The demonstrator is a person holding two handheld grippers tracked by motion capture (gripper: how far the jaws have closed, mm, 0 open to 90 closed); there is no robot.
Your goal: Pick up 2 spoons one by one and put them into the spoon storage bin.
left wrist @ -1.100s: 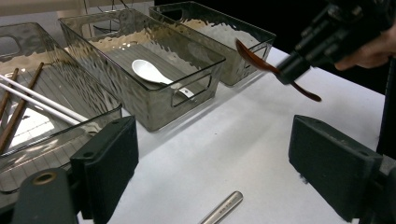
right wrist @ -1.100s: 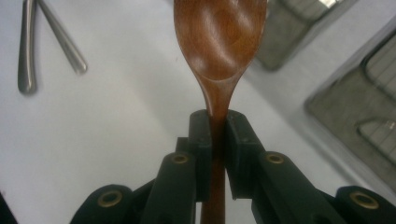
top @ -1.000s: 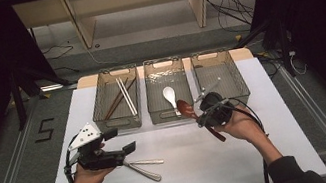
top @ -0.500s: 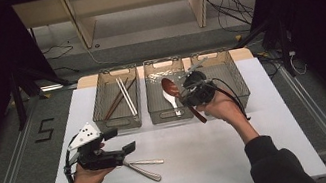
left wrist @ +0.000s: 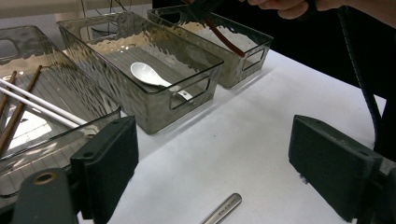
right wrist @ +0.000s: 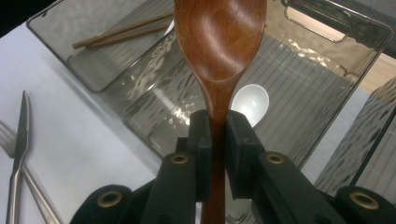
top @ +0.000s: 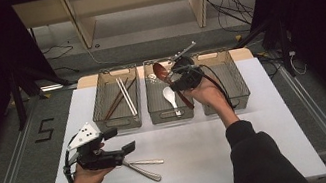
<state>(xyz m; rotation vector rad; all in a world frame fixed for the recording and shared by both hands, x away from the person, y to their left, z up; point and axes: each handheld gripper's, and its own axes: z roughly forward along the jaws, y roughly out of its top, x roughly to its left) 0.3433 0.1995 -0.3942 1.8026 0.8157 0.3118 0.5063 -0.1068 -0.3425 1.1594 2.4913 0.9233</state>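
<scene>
Wooden spoon (top: 161, 71) carried farther over middle bin (top: 158, 116), right tool (top: 181, 74) clamped

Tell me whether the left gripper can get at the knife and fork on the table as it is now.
Probably yes. The left gripper is open, holds nothing, and sits right beside the knife and fork on the bare white table. Nothing lies between them; the right gripper is off over the middle bin.

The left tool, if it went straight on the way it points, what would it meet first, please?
Probably the middle bin, whose near wall lies ahead of the open left tool; depth is hard to judge.
</scene>
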